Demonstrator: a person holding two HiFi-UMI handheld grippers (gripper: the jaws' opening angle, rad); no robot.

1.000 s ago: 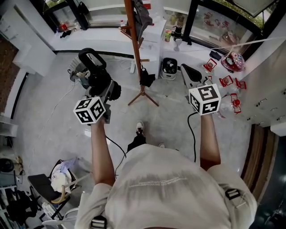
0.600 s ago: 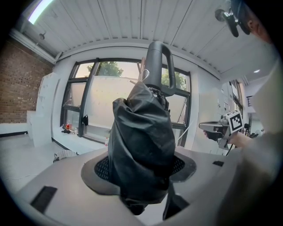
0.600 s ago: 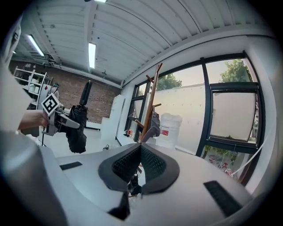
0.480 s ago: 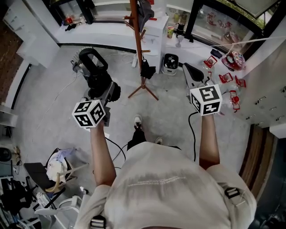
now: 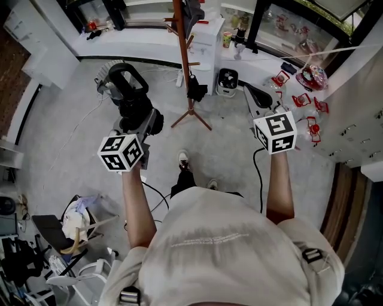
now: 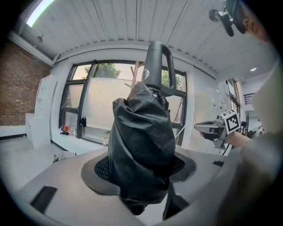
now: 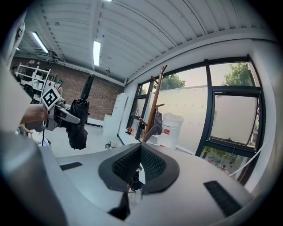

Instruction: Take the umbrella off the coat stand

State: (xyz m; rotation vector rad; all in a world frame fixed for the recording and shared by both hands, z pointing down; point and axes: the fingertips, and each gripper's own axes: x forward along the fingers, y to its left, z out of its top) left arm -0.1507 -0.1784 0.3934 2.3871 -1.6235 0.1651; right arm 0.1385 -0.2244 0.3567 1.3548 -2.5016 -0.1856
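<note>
A folded black umbrella (image 5: 133,106) with a looped handle (image 5: 124,82) sits in my left gripper (image 5: 139,122), which is shut on its bundled cloth (image 6: 140,145). Its handle (image 6: 157,66) points up and away from me. The wooden coat stand (image 5: 184,60) is ahead between both grippers, apart from the umbrella. A small black bag (image 5: 195,91) hangs low on it and a grey garment (image 5: 191,13) higher up. My right gripper (image 5: 256,98) is at the right, level with the left one, with its pads (image 7: 150,164) together on nothing. The right gripper view shows the held umbrella (image 7: 78,124) and the coat stand (image 7: 152,115).
A white counter (image 5: 137,51) runs along the windows behind the stand. A small white bin (image 5: 226,82) stands right of the stand's feet. Red clips (image 5: 302,109) hang on a line at the right. A chair with clutter (image 5: 75,233) and a floor cable (image 5: 152,194) lie behind me.
The coat stand has slid upward in the head view as both grippers drew back from it. The umbrella has stayed in the left gripper throughout.
</note>
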